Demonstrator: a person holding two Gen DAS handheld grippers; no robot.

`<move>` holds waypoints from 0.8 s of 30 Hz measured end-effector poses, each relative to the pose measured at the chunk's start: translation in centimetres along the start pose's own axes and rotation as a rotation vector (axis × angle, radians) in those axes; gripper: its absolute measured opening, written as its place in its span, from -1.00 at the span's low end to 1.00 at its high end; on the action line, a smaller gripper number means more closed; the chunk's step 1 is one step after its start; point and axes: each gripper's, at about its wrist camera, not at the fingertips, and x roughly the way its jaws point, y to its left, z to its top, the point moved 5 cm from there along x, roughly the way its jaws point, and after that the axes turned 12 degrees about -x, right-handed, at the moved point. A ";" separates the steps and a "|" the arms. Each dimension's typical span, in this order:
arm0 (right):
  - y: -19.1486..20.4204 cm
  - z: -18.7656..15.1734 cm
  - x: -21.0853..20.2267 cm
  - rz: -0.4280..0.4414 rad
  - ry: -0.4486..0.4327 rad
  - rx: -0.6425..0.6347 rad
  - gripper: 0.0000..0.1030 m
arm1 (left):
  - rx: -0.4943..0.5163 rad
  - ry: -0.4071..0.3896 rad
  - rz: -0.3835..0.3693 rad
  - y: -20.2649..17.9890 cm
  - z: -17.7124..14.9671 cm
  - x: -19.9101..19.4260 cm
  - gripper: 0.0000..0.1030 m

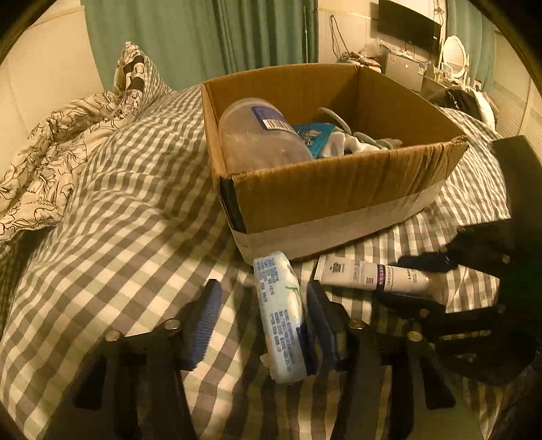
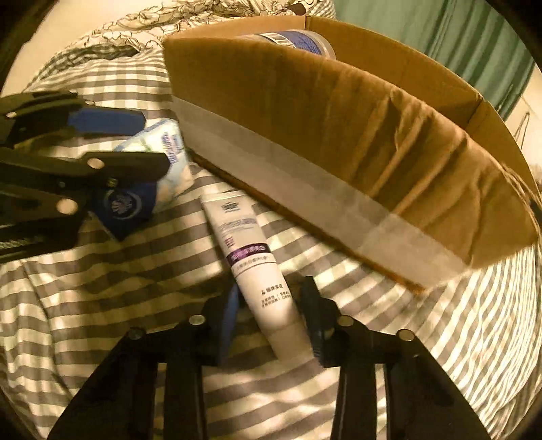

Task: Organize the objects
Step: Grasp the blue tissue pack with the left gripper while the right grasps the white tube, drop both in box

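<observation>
A light blue tissue pack (image 1: 279, 314) lies on the checked bedspread in front of an open cardboard box (image 1: 338, 193). My left gripper (image 1: 262, 318) is open around the pack, which leans on the right finger. A white tube with a purple band (image 1: 372, 276) lies to its right. In the right wrist view my right gripper (image 2: 271, 321) is open with its fingers on either side of the tube's (image 2: 252, 257) cap end. The left gripper (image 2: 111, 169) and tissue pack (image 2: 166, 152) show at left there. The box holds a clear plastic jar (image 1: 257, 135), a teal packet (image 1: 313, 135) and grey-white cloth (image 1: 355, 140).
The checked bedspread (image 1: 118, 203) covers the bed. A floral pillow (image 1: 61, 142) lies at the left by the headboard. Green curtains (image 1: 203, 34) hang behind. A TV (image 1: 410, 25), a desk and a round mirror (image 1: 455, 52) stand at the far right. The box wall (image 2: 338, 135) looms close.
</observation>
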 end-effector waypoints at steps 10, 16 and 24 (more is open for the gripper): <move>0.8 -4.9 -4.8 -0.039 -0.041 0.241 -0.58 | 0.045 0.035 -0.030 -0.7 -1.4 0.0 0.75; -1.2 -6.9 -6.2 -0.080 -0.062 0.354 -0.58 | 0.074 0.049 0.000 -1.3 -1.8 1.3 0.78; 0.1 -5.8 -6.6 -0.098 -0.079 0.337 -0.58 | -0.003 0.057 -0.089 -0.7 -1.6 0.9 -0.57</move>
